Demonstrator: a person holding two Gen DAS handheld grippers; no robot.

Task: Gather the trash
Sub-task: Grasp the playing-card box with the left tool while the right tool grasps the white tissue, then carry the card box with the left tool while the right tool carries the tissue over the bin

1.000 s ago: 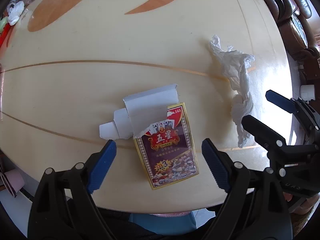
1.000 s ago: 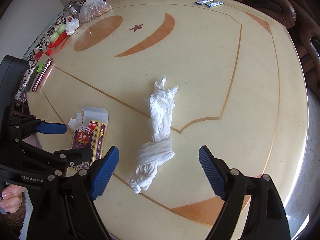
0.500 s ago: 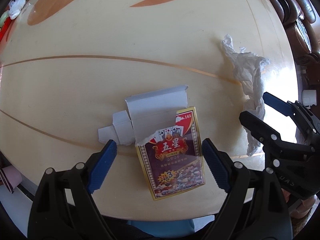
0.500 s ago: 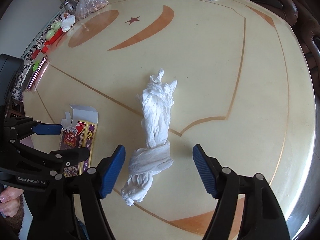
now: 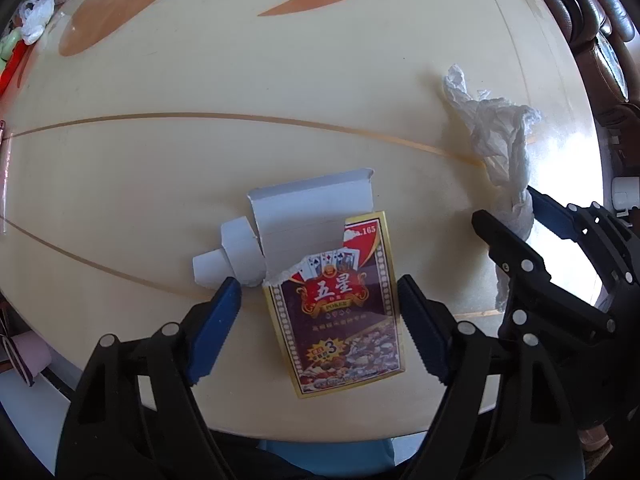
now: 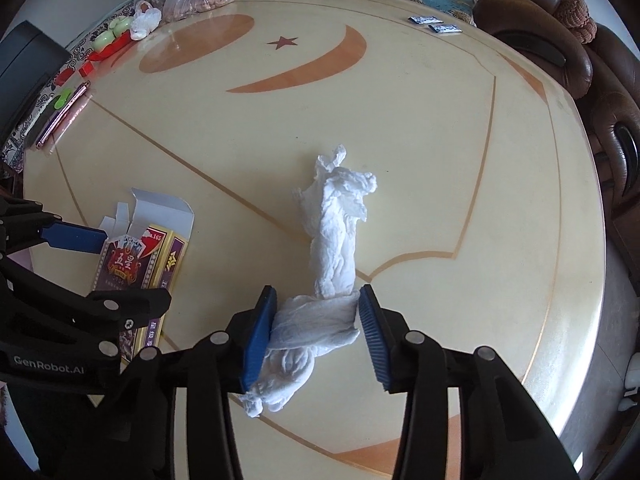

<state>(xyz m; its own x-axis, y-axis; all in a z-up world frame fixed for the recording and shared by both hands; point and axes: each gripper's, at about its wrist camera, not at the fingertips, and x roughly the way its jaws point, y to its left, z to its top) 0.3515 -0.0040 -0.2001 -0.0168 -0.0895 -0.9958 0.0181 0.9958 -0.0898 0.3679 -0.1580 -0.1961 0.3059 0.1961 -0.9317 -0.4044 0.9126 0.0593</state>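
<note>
- Glossy cream bench point(image 6: 440, 128), orange inlays, brown sofa point(image 6: 560, 40) top right.
- Right tool point(image 6: 318, 328) just closed, pinching twisted tissue point(image 6: 332, 240), centre frame.
- Left tool point(image 5: 320, 320) closing around card box point(image 5: 340, 312), right pad touching, left apart.

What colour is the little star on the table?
Reddish-brown star, clearest in the right wrist view.

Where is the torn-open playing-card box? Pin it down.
The purple-and-gold cardboard playing-card box lies flat near the cream table's front edge, between the left gripper's jaws, left of the twisted white tissue.
</note>
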